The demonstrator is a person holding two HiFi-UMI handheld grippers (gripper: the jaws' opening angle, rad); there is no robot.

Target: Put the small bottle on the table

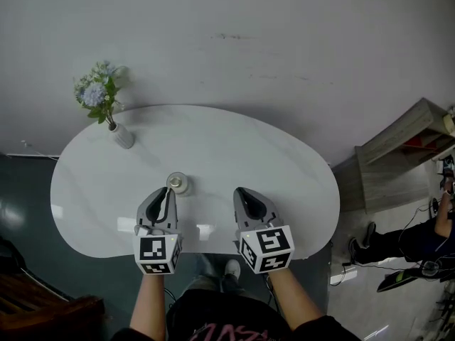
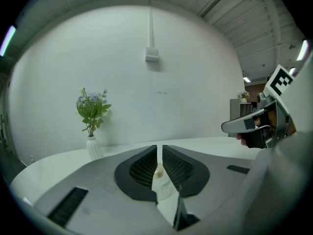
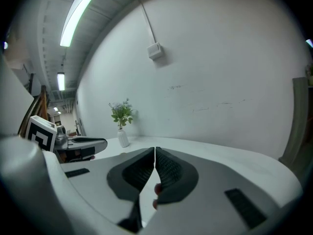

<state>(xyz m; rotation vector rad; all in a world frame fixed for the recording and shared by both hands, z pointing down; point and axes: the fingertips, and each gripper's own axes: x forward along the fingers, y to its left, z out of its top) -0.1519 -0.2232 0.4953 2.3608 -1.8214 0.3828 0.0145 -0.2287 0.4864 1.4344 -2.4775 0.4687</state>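
Observation:
The small clear bottle with a round metallic cap stands upright on the white oval table, near its front middle. My left gripper hovers just behind the bottle, jaws drawn almost together with nothing pinched. In the left gripper view the bottle shows through the thin slit beyond the left gripper tips. My right gripper hangs over the table's front edge to the right, shut and empty; its pads meet in the right gripper view.
A white vase of blue flowers stands at the table's back left. A wooden shelf unit sits to the right, with a person and cables on the floor beside it. A dark chair is at lower left.

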